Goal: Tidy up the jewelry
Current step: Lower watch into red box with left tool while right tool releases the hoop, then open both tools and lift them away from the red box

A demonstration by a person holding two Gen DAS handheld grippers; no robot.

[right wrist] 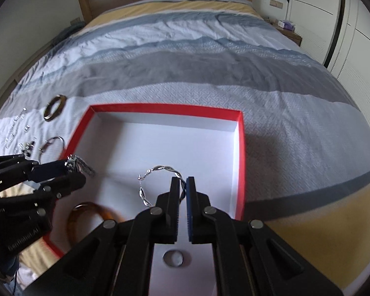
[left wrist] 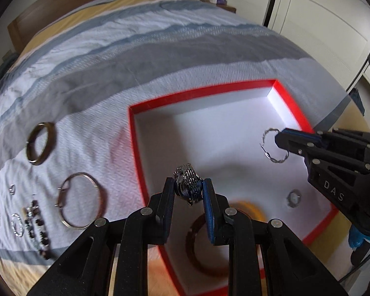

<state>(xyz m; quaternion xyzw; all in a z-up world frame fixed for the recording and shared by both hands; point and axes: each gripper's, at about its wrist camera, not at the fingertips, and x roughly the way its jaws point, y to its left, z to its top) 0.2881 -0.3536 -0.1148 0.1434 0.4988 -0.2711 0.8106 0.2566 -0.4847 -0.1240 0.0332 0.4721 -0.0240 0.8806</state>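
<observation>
Over the red-rimmed box [right wrist: 241, 148] on the bed [right wrist: 185, 69], the left claw [left wrist: 188, 192] grips a steel watch [left wrist: 188, 183] and the right claw [right wrist: 183, 185] pinches a twisted hoop [right wrist: 157, 169]. This looks like the drop-off step; next, each should probably lower and release inside, clear of the ring [right wrist: 173, 257] and amber bangle [right wrist: 91, 209].
</observation>
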